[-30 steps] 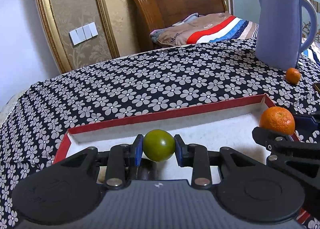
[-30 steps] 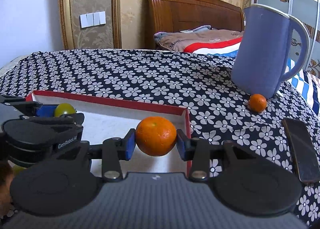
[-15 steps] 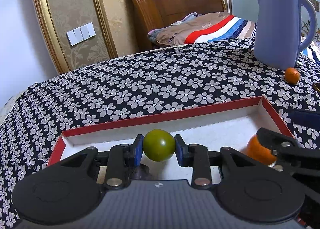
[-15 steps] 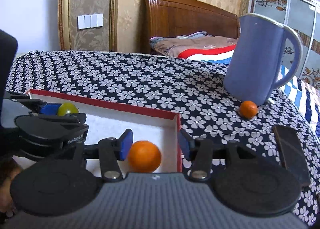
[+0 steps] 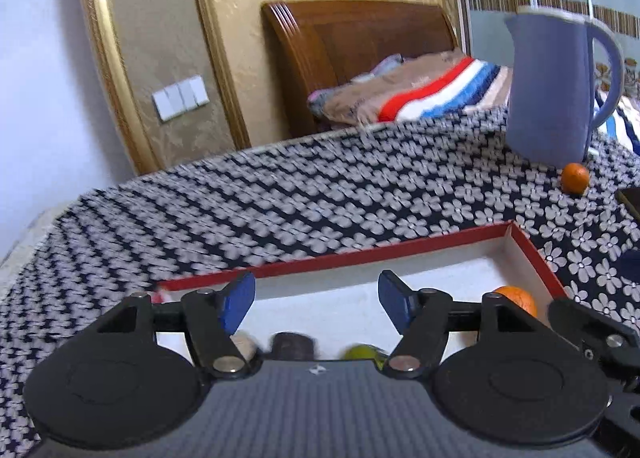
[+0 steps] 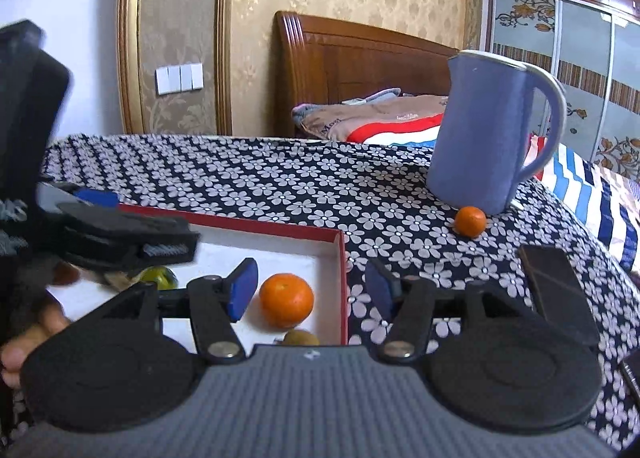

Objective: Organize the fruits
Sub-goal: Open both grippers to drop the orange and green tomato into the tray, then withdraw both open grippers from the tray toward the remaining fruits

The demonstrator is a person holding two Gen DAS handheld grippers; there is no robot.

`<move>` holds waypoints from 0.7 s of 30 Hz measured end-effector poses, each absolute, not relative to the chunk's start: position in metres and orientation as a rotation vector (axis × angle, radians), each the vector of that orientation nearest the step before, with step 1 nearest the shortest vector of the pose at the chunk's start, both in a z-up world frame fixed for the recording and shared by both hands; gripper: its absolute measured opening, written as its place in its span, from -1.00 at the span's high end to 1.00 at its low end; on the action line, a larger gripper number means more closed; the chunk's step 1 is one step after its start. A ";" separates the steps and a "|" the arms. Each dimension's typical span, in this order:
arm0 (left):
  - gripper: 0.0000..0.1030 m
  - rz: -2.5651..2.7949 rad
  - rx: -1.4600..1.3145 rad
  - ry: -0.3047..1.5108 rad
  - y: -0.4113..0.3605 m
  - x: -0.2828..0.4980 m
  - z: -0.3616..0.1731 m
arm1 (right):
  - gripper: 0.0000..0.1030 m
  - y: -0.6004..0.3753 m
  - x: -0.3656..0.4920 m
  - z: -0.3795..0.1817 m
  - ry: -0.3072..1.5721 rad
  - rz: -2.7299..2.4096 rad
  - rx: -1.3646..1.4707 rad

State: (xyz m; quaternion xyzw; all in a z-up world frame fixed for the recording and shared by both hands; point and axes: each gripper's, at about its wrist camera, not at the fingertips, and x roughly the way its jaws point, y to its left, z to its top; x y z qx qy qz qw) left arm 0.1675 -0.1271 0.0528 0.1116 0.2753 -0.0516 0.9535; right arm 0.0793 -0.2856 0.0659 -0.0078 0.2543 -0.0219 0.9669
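Note:
A shallow box with a red rim and white floor lies on the flowered tablecloth. My left gripper is open and empty above it; the green fruit lies on the box floor just below. My right gripper is open and empty over the box's right corner. An orange rests inside the box between the right fingers. A small brownish fruit lies near it. Another small orange sits on the cloth by the jug.
A tall blue jug stands at the back right of the table. A dark phone lies on the cloth to the right. A dark round object sits in the box near the left gripper. A bed with folded blankets is behind.
Both grippers opened. The left one let go of the green fruit, the right one let go of the orange; both fruits now lie in the box. Both grippers lifted slightly.

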 end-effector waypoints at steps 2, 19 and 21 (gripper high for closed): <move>-0.32 -0.090 0.185 0.550 -0.110 0.153 0.062 | -0.41 -0.285 0.063 0.067 0.489 -0.033 0.005; -0.38 0.107 0.067 0.471 0.002 0.032 0.010 | -0.94 -0.223 -0.009 0.026 0.503 0.058 0.005; -0.38 0.114 0.070 0.477 0.004 0.031 0.003 | -0.95 -0.216 -0.005 0.023 0.516 0.064 -0.001</move>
